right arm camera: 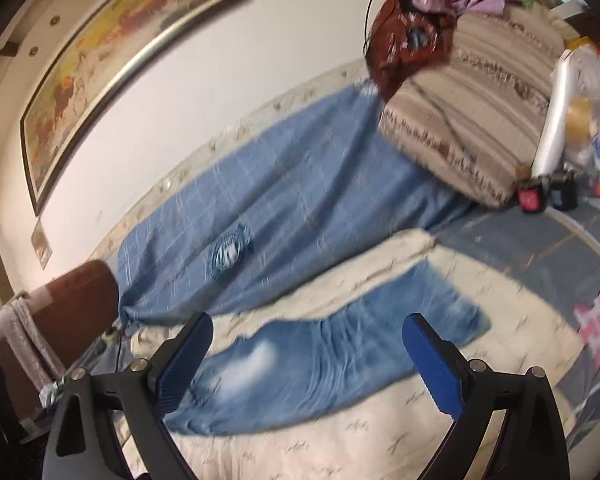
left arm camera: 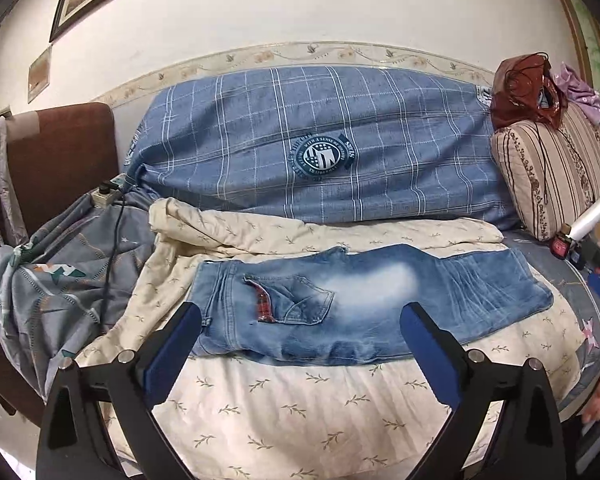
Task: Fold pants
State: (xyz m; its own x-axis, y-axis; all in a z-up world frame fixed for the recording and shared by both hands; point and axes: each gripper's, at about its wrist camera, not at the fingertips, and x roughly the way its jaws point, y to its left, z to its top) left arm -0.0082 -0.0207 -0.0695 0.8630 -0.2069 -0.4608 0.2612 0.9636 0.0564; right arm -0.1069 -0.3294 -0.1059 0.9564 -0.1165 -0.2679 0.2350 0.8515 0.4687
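The faded blue jeans (left arm camera: 360,300) lie folded lengthwise and flat on a cream leaf-print sheet (left arm camera: 300,400), waistband to the left and leg ends to the right. A back pocket with a red plaid flap faces up. My left gripper (left arm camera: 302,312) hovers just before the near edge of the jeans, open wide with nothing between its blue pads. The right wrist view is tilted and blurred. In it the jeans (right arm camera: 320,360) run across the sheet (right arm camera: 340,440), and my right gripper (right arm camera: 309,322) is open and empty above their middle.
A big blue plaid bundle (left arm camera: 300,140) lies along the wall behind the jeans. To the right are a striped cushion (left arm camera: 552,168) with a red-brown bag (left arm camera: 524,88) and small bottles (left arm camera: 560,244). A grey quilt (left arm camera: 60,280) and a power strip with cable (left arm camera: 108,194) sit left.
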